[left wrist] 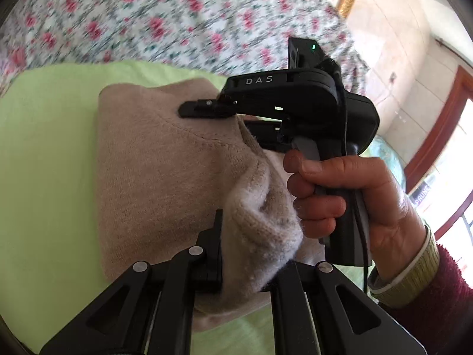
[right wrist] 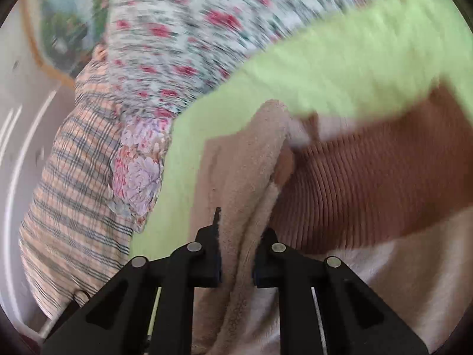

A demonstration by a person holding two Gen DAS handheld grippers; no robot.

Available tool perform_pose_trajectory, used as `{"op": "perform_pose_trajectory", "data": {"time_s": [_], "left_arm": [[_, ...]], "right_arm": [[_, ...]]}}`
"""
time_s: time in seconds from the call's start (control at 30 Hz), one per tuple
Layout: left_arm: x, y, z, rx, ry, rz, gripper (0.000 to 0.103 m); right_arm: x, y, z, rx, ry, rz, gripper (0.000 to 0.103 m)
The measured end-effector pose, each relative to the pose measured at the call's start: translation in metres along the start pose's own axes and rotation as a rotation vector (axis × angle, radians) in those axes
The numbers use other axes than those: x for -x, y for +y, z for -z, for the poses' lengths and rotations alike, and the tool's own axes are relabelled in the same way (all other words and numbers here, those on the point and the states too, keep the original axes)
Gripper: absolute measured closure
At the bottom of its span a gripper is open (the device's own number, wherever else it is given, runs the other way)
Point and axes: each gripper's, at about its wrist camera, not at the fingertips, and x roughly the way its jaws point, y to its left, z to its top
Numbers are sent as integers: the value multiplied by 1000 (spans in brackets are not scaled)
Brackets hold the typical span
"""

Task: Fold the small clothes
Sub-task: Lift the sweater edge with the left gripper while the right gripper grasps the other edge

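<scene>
A small beige fleece garment (left wrist: 159,171) lies on a lime-green cloth (left wrist: 44,153), its near edge lifted. My left gripper (left wrist: 251,254) is shut on a bunched fold of the garment. My right gripper (left wrist: 207,109), held by a hand (left wrist: 348,195), shows in the left wrist view with its fingers clamped on the garment's far edge. In the right wrist view my right gripper (right wrist: 239,242) is shut on a beige fold (right wrist: 245,177), beside a brown ribbed part (right wrist: 369,177) and a pale lining (right wrist: 384,281).
The green cloth (right wrist: 325,68) lies on a floral bedspread (left wrist: 162,20), which also shows in the right wrist view (right wrist: 192,44). A striped plaid fabric (right wrist: 71,183) and a flowered cloth (right wrist: 139,174) hang at the bed's edge. A window and wooden frame (left wrist: 437,136) are on the right.
</scene>
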Motion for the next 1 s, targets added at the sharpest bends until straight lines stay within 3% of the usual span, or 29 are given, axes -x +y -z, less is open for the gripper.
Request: {"op": "perform_pose_trajectory", "data": {"time_s": [0.13, 0.33, 0.5, 0.67, 0.87, 0.97, 1.0], "left_arm": [[-15, -31, -9, -21, 9, 70, 96], [-70, -75, -1, -36, 86, 138, 96], [-105, -94, 10, -64, 135, 112, 95], [-111, -93, 10, -54, 152, 121, 94], [-85, -84, 13, -38, 199, 191, 67], [-53, -75, 19, -43, 184, 184, 49], [-42, -73, 23, -38, 176, 179, 40]], "right_arm": [[43, -7, -5, 86, -35, 66, 88], [75, -77, 11, 40, -18, 210, 88], [79, -101, 17, 45, -29, 216, 88], [73, -100, 19, 104, -17, 273, 87], [89, -90, 31, 121, -26, 382, 81], [102, -82, 38, 132, -32, 473, 64], [109, -83, 41, 117, -35, 495, 51]]}}
